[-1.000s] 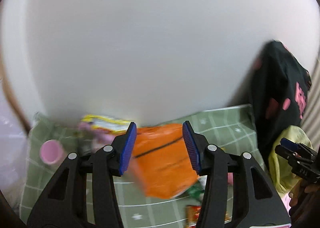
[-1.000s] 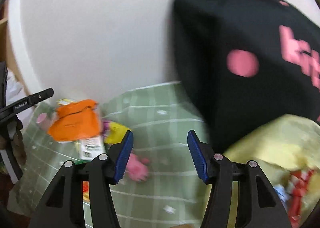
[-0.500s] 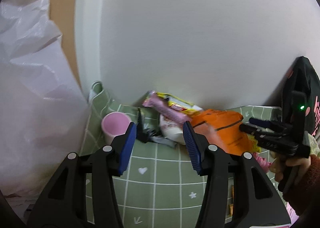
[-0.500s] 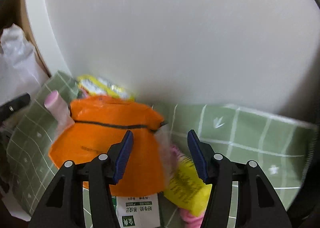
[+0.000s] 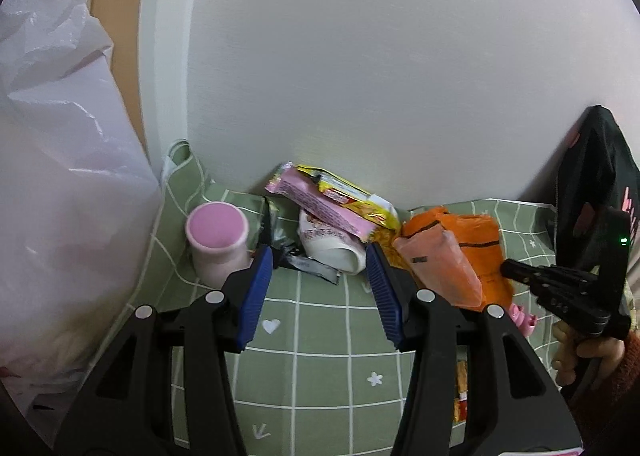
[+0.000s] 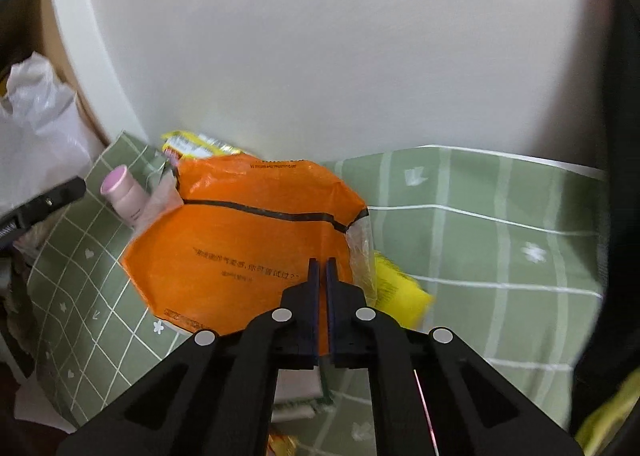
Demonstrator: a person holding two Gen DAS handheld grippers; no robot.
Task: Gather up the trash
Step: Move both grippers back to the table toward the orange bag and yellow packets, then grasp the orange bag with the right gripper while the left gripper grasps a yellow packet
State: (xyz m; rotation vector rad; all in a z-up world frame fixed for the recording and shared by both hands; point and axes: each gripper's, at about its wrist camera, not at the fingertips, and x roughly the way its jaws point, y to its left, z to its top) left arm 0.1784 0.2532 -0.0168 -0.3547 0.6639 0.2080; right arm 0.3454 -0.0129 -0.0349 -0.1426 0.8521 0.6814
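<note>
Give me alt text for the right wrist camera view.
The right gripper, jaws just closed to shut, sits over an orange plastic wrapper on a green checked tablecloth against a white wall. No grip on the wrapper is visible. A pink cup and yellow wrappers lie beyond.

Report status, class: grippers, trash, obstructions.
Left gripper open, empty. Right gripper: jaws just closed over orange bag, grip unconfirmed. Cup and wrappers crowd beside it.
</note>
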